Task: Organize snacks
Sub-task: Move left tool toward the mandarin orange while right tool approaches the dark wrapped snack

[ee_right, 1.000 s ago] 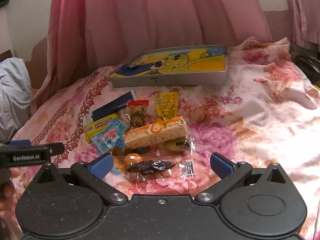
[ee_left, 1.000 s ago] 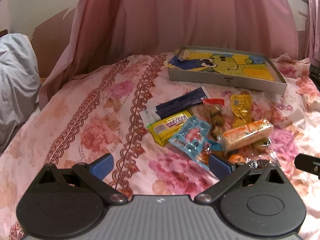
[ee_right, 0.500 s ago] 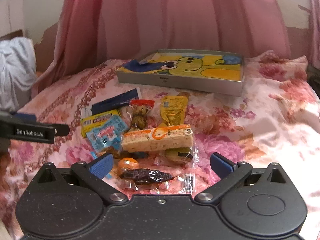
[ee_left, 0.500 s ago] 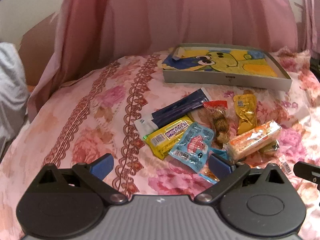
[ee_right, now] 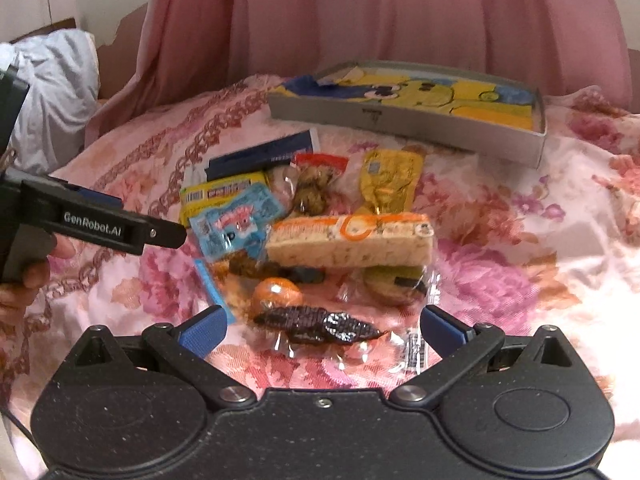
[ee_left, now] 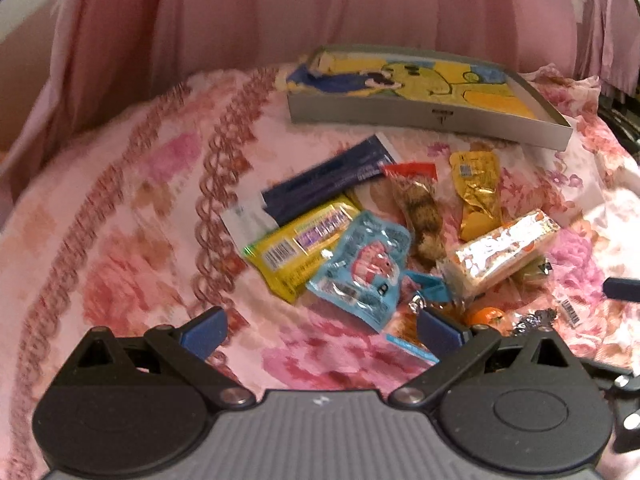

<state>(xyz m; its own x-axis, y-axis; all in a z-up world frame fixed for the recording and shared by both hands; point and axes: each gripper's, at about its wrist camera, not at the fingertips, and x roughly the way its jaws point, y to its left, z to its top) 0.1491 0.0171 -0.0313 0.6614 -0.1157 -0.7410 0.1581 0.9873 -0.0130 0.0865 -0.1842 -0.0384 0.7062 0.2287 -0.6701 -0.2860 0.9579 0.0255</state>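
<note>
A pile of snacks lies on the floral bedspread: a yellow bar (ee_left: 302,242), a blue packet (ee_left: 362,270), a dark blue packet (ee_left: 324,184), a gold packet (ee_left: 476,192), a long orange-and-white bar (ee_right: 350,240), an orange sweet (ee_right: 276,294) and a dark wrapped snack (ee_right: 320,324). Behind them sits a shallow grey box (ee_left: 432,114) with a yellow cartoon bottom. My left gripper (ee_left: 320,330) is open just short of the blue packet. My right gripper (ee_right: 322,330) is open with the dark wrapped snack lying between its fingers, untouched.
Pink curtains (ee_right: 360,20) hang behind the bed. A grey-white pillow (ee_right: 56,92) lies at the far left. The left gripper's body (ee_right: 100,228) and the hand holding it show at the left of the right wrist view. Bare bedspread (ee_left: 120,220) spreads left of the pile.
Both grippers have moved forward and lower toward the snack pile, which now looks larger. Both stayed open; no snack has moved.
</note>
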